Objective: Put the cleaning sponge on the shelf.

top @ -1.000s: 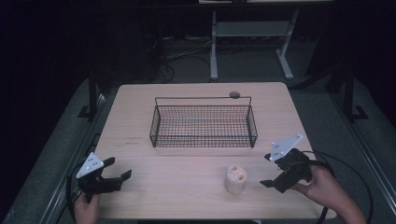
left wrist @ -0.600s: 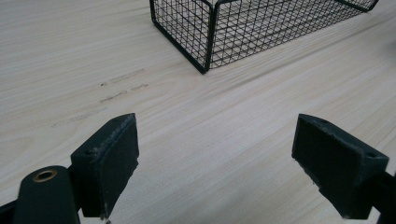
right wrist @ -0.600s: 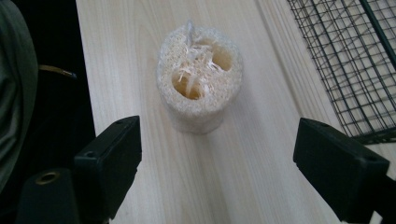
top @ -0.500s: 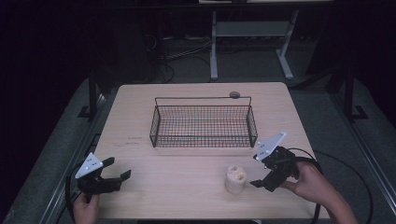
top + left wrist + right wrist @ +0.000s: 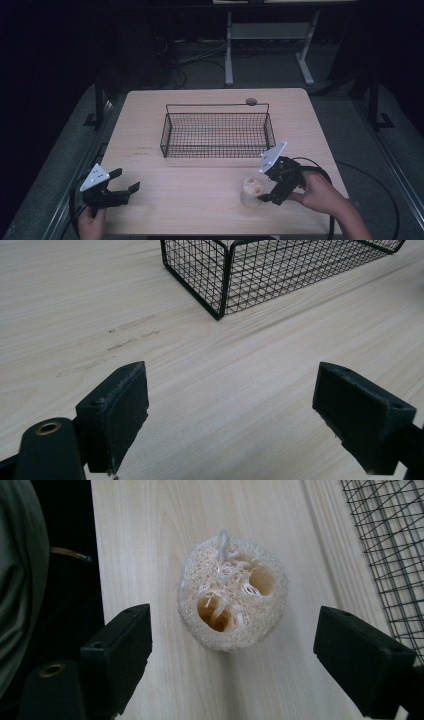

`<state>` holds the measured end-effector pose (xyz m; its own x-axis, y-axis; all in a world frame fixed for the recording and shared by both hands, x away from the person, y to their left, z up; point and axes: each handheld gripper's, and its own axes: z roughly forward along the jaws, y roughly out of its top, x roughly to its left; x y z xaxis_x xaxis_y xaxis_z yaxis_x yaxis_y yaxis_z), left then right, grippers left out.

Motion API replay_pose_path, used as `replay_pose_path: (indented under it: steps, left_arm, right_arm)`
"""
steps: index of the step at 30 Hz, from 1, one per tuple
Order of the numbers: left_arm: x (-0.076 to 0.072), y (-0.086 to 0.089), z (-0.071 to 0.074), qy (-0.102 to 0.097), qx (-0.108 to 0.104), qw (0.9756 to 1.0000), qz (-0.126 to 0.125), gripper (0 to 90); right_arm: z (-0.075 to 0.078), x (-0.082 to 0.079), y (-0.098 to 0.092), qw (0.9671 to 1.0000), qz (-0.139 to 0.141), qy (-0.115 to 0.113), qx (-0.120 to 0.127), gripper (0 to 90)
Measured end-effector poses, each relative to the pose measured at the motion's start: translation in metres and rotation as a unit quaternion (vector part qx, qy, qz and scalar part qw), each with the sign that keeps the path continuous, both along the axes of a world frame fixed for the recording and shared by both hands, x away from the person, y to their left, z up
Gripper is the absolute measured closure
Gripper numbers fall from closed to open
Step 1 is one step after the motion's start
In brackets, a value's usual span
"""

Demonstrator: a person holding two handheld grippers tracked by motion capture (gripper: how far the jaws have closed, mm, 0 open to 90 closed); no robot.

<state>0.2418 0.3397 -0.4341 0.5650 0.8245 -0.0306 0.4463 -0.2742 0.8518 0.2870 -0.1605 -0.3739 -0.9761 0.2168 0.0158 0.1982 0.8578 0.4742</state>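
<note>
A pale loofah sponge [image 5: 251, 190] [image 5: 232, 596] stands on end on the wooden table [image 5: 200, 190], near its front right. My right gripper [image 5: 265, 186] [image 5: 235, 665] is open, tilted down over the sponge from the right, jaws wide on either side of it and not touching. At the front left, my left gripper [image 5: 126, 186] [image 5: 230, 425] is also open, low over bare wood, pointing toward the black wire basket [image 5: 217, 131] [image 5: 260, 275], which has nothing in it.
A small round dark disc [image 5: 251, 101] lies at the table's far edge behind the basket. Faint marks [image 5: 125, 335] show on the wood left of the basket. Cables and a white frame stand on the dark floor beyond.
My right gripper has moved left and tipped down toward the sponge, now straddling it. The left gripper has stayed where it was.
</note>
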Motion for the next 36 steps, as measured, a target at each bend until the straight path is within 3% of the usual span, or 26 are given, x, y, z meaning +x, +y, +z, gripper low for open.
replay_pose_path:
  steps: [23,36]
  left_arm:
    - [0.000,0.001,0.000,-0.001,-0.001,1.0000,0.000,14.0]
    - [0.000,0.001,0.001,-0.001,-0.002,1.0000,0.000,13.9]
  right_arm:
    - [-0.012,0.009,0.019,0.9993,0.010,0.022,-0.030,15.1]
    - [-0.018,0.015,0.025,0.9985,0.019,0.035,-0.038,20.6]
